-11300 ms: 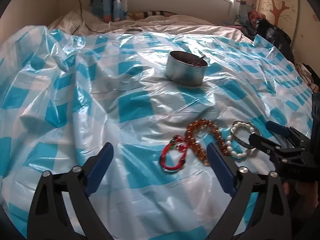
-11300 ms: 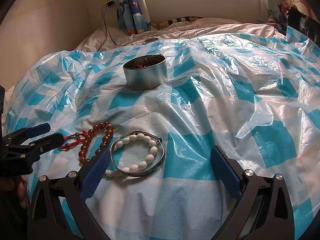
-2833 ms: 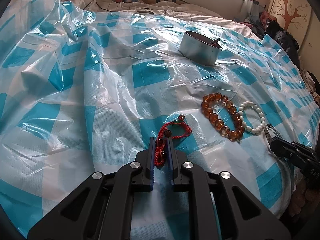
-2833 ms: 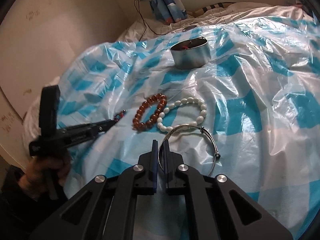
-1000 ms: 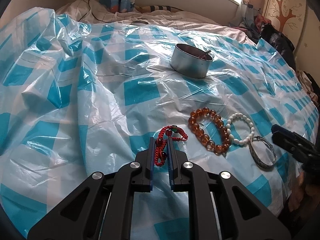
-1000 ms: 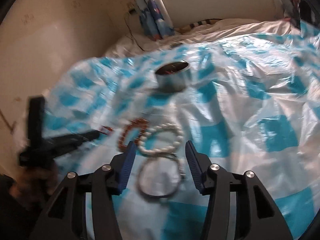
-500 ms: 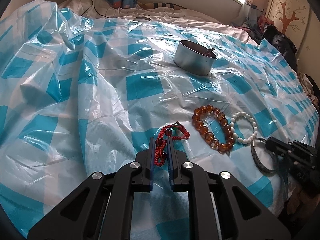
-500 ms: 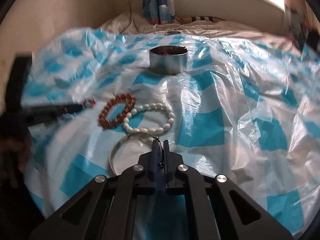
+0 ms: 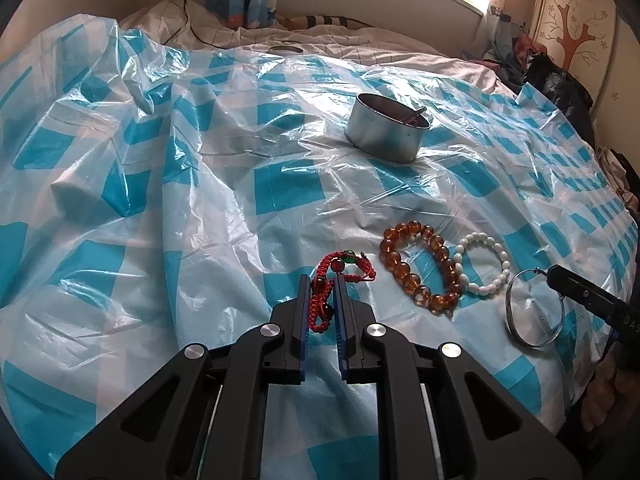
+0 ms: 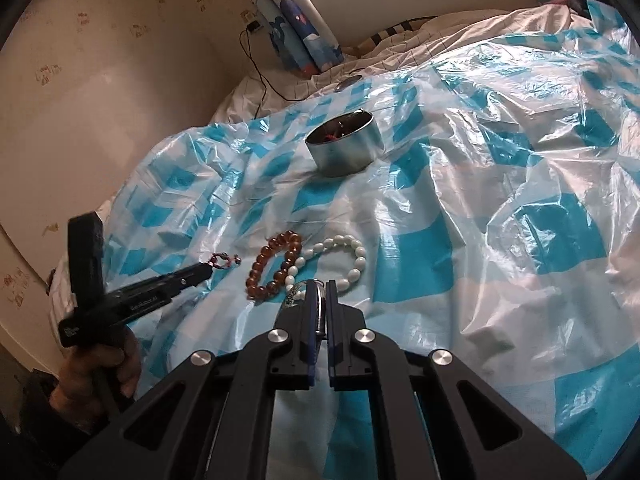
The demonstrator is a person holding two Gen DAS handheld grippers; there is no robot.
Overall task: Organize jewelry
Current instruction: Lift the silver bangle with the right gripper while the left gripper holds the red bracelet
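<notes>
Bed covered by a crinkled blue-and-white checked plastic sheet (image 9: pixel 280 188), fills most of both views; bare bedding (image 9: pixel 360 40) shows beyond its far edge, under the window. Round metal tin (image 9: pixel 386 128) sits upright on the sheet toward the far side, well apart from the bracelets, with some reddish bits inside, too small to tell what. Left gripper (image 9: pixel 323 296), bottom centre of the left wrist view, jaws clenched on the red cord bracelet (image 9: pixel 340 276); the cord runs between the blue pads and its beaded loop sticks out past the tips onto the sheet. Right gripper (image 10: pixel 321 300) jaws pinched tight on the silver bangle (image 9: pixel 534 308); in the left wrist view the bangle hangs off its tip at the right, tilted, lower rim at the sheet, touching or not I cannot tell. In the right wrist view only a short strip of bangle metal shows between the pads. Amber bead bracelet (image 9: pixel 420 268) lies flat on the sheet between the red cord bracelet and the white bead bracelet (image 9: pixel 482 264), touching the white one. White one lies just beside the bangle. A hand (image 10: pixel 100 368) grips the left gripper's handle at lower left of the right wrist view.
</notes>
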